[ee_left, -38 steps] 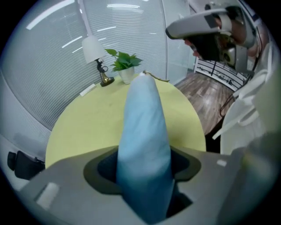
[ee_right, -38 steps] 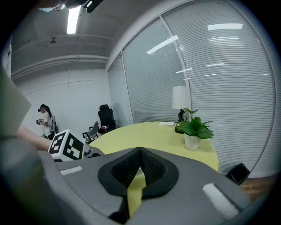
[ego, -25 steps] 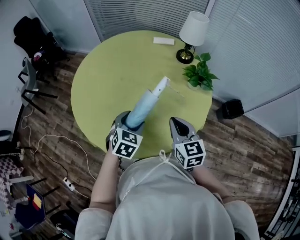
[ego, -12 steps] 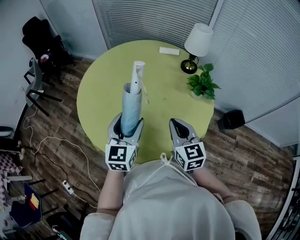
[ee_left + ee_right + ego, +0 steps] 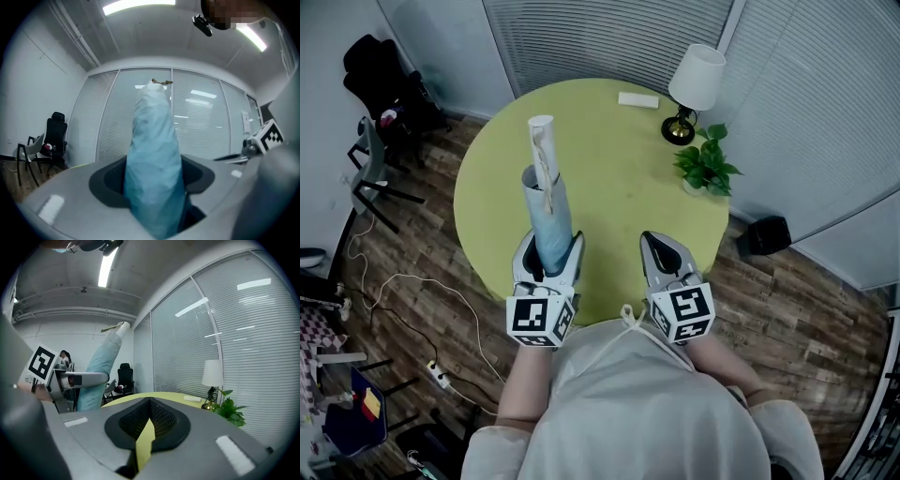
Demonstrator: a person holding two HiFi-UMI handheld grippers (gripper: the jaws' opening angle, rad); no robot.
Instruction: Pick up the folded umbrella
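A: Why does the left claw (image 5: 550, 251) clench the folded umbrella (image 5: 546, 206) by its fat end?

B: Likely for a firm hold. The umbrella sticks out from between the jaws, lifted clear above the counter (image 5: 619, 178), white end farthest. The right claw (image 5: 662, 251), over the counter's near edge, is pinched together, empty.

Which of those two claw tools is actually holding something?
The left gripper: its jaws clamp the light blue folded umbrella, which sticks out beyond them. The right gripper beside it has its jaws closed on nothing.
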